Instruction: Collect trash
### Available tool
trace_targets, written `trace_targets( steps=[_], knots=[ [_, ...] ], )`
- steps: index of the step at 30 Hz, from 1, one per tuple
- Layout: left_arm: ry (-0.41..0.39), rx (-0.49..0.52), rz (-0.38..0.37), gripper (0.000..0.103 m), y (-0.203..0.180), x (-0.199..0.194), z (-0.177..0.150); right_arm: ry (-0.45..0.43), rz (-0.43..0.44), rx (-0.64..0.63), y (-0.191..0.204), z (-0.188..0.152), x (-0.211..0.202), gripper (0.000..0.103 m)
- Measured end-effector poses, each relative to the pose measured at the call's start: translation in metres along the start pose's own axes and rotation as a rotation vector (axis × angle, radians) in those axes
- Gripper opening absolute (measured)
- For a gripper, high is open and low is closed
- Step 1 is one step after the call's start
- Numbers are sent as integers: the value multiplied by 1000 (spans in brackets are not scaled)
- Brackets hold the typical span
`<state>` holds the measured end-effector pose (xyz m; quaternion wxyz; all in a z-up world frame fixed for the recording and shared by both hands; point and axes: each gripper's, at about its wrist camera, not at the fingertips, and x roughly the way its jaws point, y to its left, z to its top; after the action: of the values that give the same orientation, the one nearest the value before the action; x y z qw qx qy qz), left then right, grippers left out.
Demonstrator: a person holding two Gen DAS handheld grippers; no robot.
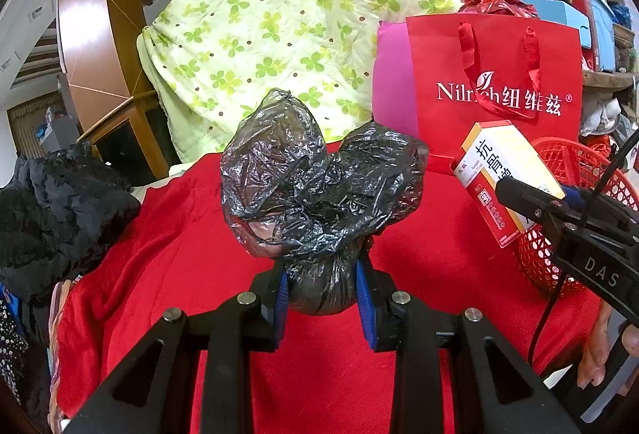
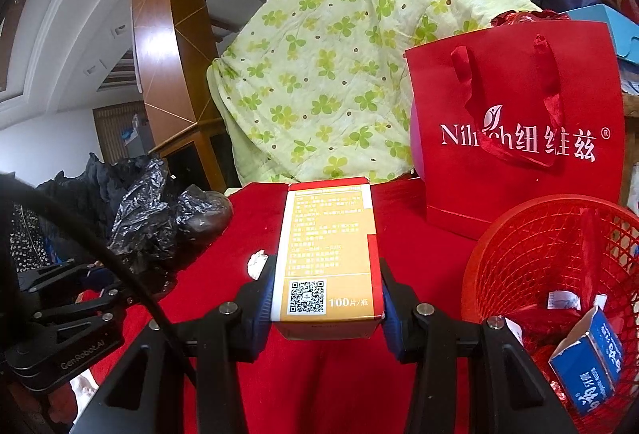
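In the left wrist view my left gripper (image 1: pixel 324 292) is shut on the twisted neck of a crumpled black plastic bag (image 1: pixel 315 182), held up over the red cloth (image 1: pixel 179 254). The right gripper (image 2: pixel 327 298) is shut on a yellow and red medicine box (image 2: pixel 329 254) with a QR code on its near end. That box (image 1: pixel 499 174) also shows at the right of the left wrist view, just above the red mesh basket (image 1: pixel 575 170). The basket (image 2: pixel 531 246) stands to the right of the box and holds a blue carton (image 2: pixel 591 370) and scraps. The black bag (image 2: pixel 159 222) lies left of the box.
A red paper gift bag (image 2: pixel 519 130) stands behind the basket. A green clover-print quilt (image 2: pixel 339 54) is draped at the back. A small white crumpled scrap (image 2: pixel 256 261) lies on the red cloth (image 2: pixel 319 386). Dark clothing (image 1: pixel 52 202) is piled at the left edge.
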<state>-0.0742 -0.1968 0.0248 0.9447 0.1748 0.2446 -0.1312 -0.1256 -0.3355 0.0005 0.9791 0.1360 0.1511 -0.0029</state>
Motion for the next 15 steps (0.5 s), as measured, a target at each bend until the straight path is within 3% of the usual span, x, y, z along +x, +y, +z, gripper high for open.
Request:
trace_targets(
  steps=[15],
  knots=[
    [-4,9,-27,32,2,-1,0,-34,-18,-8,-5,4,-9,48]
  ],
)
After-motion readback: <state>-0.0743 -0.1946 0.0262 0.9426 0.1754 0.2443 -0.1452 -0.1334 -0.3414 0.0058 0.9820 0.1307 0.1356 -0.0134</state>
